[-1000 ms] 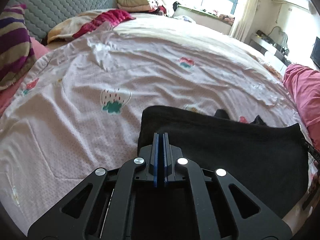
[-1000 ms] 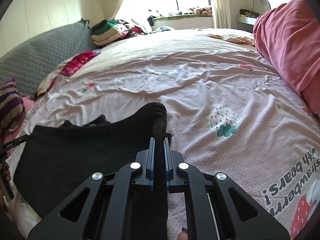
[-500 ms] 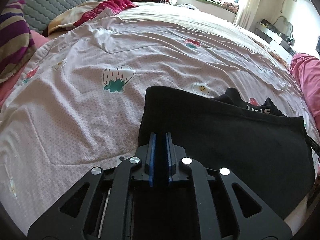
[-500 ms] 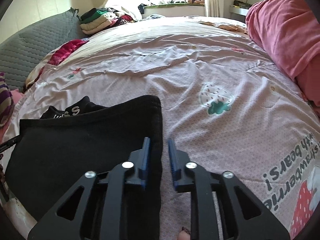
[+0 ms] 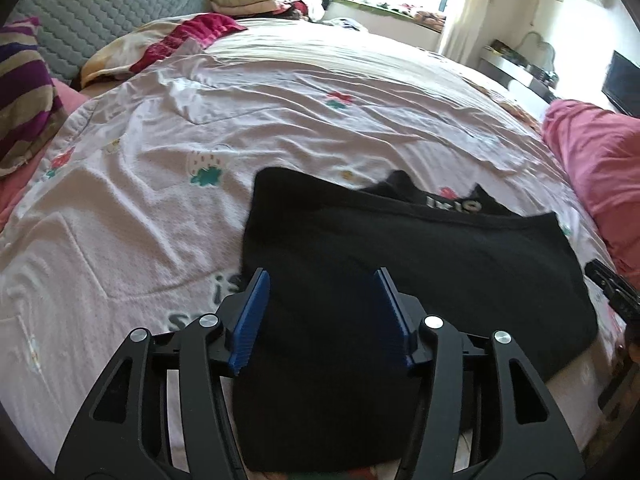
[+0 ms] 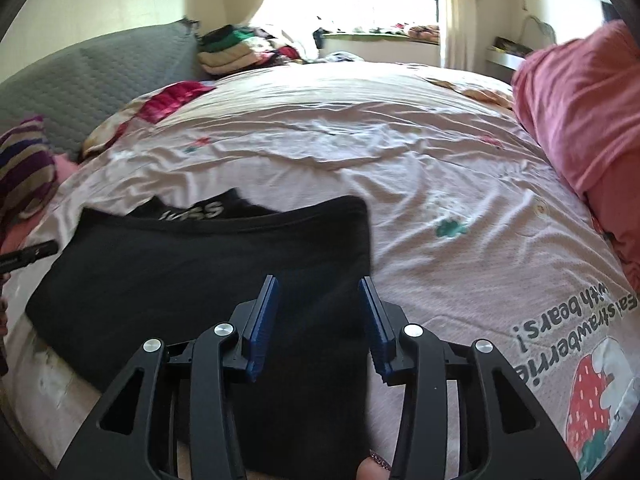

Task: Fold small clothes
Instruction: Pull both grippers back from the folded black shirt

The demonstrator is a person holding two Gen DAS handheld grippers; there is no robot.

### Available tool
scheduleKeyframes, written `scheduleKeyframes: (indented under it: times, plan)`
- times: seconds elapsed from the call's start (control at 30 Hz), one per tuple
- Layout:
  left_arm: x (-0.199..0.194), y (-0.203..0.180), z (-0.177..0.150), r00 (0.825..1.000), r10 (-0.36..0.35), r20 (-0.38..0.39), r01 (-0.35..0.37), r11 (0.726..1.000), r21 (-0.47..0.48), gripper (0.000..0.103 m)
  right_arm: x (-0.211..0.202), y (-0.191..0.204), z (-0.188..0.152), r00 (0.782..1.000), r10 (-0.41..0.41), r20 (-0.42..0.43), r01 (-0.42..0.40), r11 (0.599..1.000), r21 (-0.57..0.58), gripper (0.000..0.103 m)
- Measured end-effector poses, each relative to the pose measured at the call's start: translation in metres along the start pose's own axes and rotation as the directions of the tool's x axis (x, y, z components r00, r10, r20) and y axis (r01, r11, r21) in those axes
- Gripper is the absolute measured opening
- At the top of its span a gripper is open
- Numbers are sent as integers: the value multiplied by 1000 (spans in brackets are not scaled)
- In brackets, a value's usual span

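A black garment [image 5: 400, 264] lies folded flat on the pink strawberry-print bedspread [image 5: 160, 184], with white lettering on a layer at its far edge. My left gripper [image 5: 322, 280] is open and empty above the garment's near left part. In the right wrist view the same garment [image 6: 200, 264] lies at lower left. My right gripper [image 6: 318, 288] is open and empty over its near right edge. The tip of the other gripper shows at the frame edge in each view.
A pink blanket [image 6: 580, 112] is heaped along the right side of the bed. A striped pillow [image 5: 24, 92] and a grey quilted headboard [image 5: 100, 8] are at left. Folded clothes [image 6: 228, 52] are stacked at the far side near the window.
Both grippers were shut on the black garment's near edge a second ago. They have let go, opened wide and drawn back; the garment now lies flat.
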State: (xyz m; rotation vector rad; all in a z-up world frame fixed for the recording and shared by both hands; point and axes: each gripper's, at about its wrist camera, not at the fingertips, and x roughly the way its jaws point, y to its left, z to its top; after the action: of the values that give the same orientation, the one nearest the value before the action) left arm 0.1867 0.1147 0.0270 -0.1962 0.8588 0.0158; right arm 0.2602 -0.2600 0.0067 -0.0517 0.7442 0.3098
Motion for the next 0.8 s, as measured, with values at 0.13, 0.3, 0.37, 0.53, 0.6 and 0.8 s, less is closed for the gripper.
scheduleKeyframes:
  times: [0.13,0.3,0.37,0.53,0.6,0.8]
  plan:
    - [-9,-8,-9,1000,-30,-9,30,999,16,49,-7,18,-6,999,32,-7,-32,999,-38,45]
    - [-19,-16,-18,999,-45,-7,45,998,46,58,-10,33,-14,998,57,-16,-57,997,-57,48]
    - [-19,-18,-22,998,-53,-19,54,997,63,59,-12,38,-17,998,62,-21,-63,996,-62,50]
    - [-11,-20,-34,997,-39,-71,46,995,89,60,-14,41,-27,996,75,-40,-77,996,-51,50]
    - [-7,-19,-40,995,-25,-97,35,994,100,60,-14,41,-31,996,75,-53,-77,996,-44,50]
    - [-1,-18,-53,993,-11,-119,28,990,141,61,-3,33,-49,989,57,-139,-56,998,7,50]
